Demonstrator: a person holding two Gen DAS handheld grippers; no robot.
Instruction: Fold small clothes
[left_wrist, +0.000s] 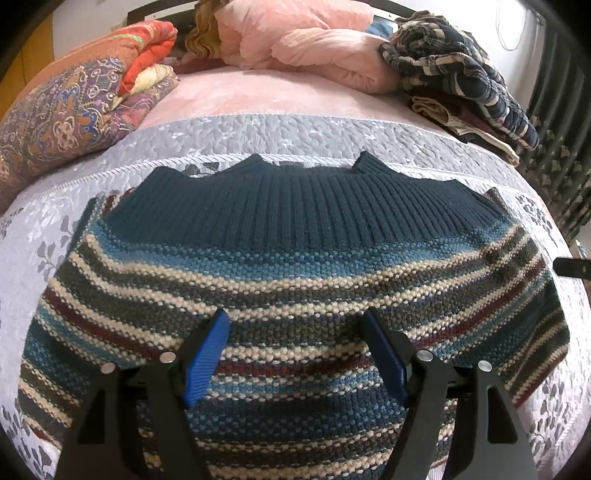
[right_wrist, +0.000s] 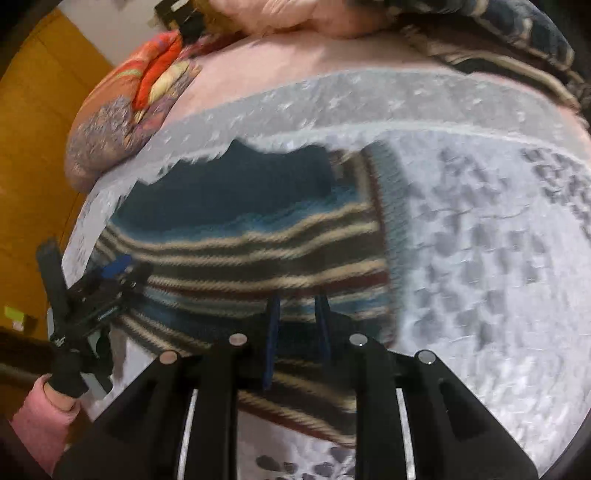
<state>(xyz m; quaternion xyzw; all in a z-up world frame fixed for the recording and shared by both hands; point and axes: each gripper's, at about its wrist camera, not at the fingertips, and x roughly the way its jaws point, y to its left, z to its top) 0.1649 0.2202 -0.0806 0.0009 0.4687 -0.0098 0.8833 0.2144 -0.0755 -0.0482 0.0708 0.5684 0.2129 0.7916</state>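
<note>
Your striped sweater (left_wrist: 295, 280) lies flat on the grey leaf-patterned bedspread (left_wrist: 295, 136), its dark ribbed hem at the far edge and its sides folded in toward the middle. Take the sweater as your landmark.

Your left gripper (left_wrist: 295, 354) hangs over the sweater's near half with its jaws wide apart — the blue pads (left_wrist: 207, 362) hold nothing, and the stripes show plainly between them. In the right wrist view the same gripper (right_wrist: 99, 288) appears at the sweater's left edge, held by a hand (right_wrist: 62, 398) in a pink sleeve (right_wrist: 40, 424).

Your right gripper (right_wrist: 297, 332) sits at the sweater's near right part. Its jaws stand close together with only a narrow gap, but the picture is blurred, so you cannot tell whether knit is pinched between them.

Beyond the sweater's far edge lies a pink sheet (left_wrist: 258, 92). Past that, to the left, rests a paisley quilt (left_wrist: 70, 110); straight ahead is a bunched pink blanket (left_wrist: 306, 40); to the right is a heap of plaid clothes (left_wrist: 461, 77).
</note>
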